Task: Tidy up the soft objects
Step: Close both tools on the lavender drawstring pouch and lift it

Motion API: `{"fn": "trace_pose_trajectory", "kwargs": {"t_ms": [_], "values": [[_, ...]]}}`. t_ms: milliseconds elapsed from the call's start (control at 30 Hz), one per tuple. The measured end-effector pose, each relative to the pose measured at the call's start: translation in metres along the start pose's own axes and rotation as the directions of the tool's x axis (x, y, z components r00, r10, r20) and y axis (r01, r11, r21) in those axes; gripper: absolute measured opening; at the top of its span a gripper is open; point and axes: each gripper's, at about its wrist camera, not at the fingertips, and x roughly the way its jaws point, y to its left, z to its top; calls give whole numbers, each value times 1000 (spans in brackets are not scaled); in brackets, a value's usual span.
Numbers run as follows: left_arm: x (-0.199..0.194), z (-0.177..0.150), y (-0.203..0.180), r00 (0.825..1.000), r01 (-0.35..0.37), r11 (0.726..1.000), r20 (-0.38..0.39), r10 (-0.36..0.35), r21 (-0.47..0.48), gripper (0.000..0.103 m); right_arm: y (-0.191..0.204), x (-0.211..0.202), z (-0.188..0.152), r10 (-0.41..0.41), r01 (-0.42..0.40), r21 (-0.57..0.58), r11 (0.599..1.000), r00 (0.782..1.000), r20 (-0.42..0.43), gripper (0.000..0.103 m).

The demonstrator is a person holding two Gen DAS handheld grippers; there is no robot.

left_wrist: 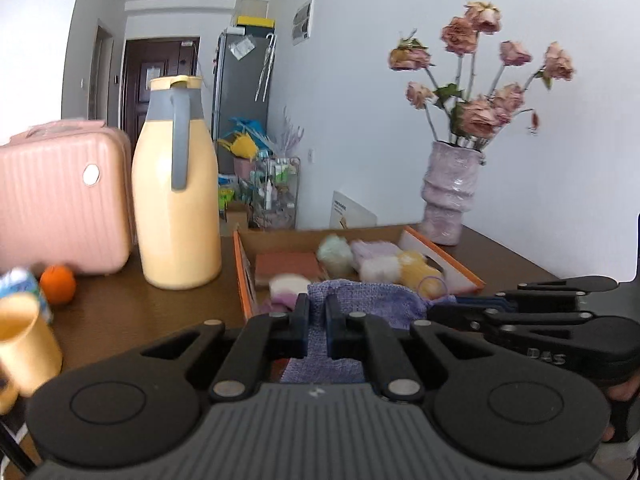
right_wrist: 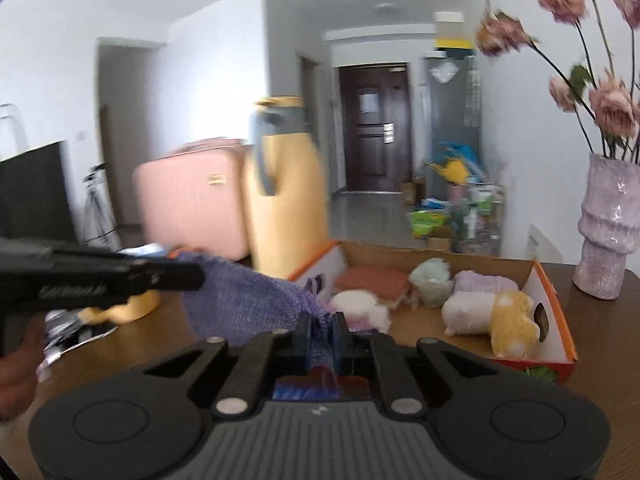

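On your far left the pink case (left_wrist: 60, 196) is hard and ribbed, with a small orange (left_wrist: 58, 284) at its foot and a smooth yellow cup (left_wrist: 24, 344) nearer you. Beside the case stands the tall yellow jug (left_wrist: 176, 200) with its grey handle, glossy and rigid, a thing to steer the cloth clear of.

Your left tool (left_wrist: 317, 312) is clamped shut on one edge of the purple cloth (left_wrist: 360, 300), and your right tool (right_wrist: 321, 330) is pinched closed on another part of it, so the cloth (right_wrist: 244, 300) hangs spread between your two hands, just in front of the cardboard box (right_wrist: 436, 256). It looks like a knitted or terry weave: light, limp, a little stretchy, with no stiffness of its own. It will probably sag in the middle and drag over whatever lies below, so holds near the corners or edges would serve you best, kept fairly taut.

The box has an orange rim and thin flaps, and would likely slide if the cloth snags it. Inside lie a flat rust-coloured pad (right_wrist: 372, 280), a pale green puff (right_wrist: 432, 280), a lilac bundle (right_wrist: 488, 282) and a fluffy white-and-yellow toy (right_wrist: 492, 312), all soft and easily shifted.

On your right stands a lumpy glazed vase (left_wrist: 450, 196) of dried pink flowers (left_wrist: 480, 112), brittle and top-heavy by the look of it.
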Motion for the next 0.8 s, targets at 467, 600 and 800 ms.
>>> {"fn": "trace_pose_trajectory", "kwargs": {"t_ms": [467, 600, 800], "values": [[-83, -94, -43, 946, 121, 962, -265, -186, -243, 10, -3, -84, -84, 83, -26, 202, 979, 956, -280, 14], [-57, -102, -44, 957, 23, 976, -279, -85, -217, 21, -12, -69, -98, 34, 29, 244, 969, 967, -252, 20], [-71, -113, -35, 972, -1, 980, -230, -46, -200, 54, -10, -87, -114, 39, 9, 273, 962, 985, -167, 32]]}}
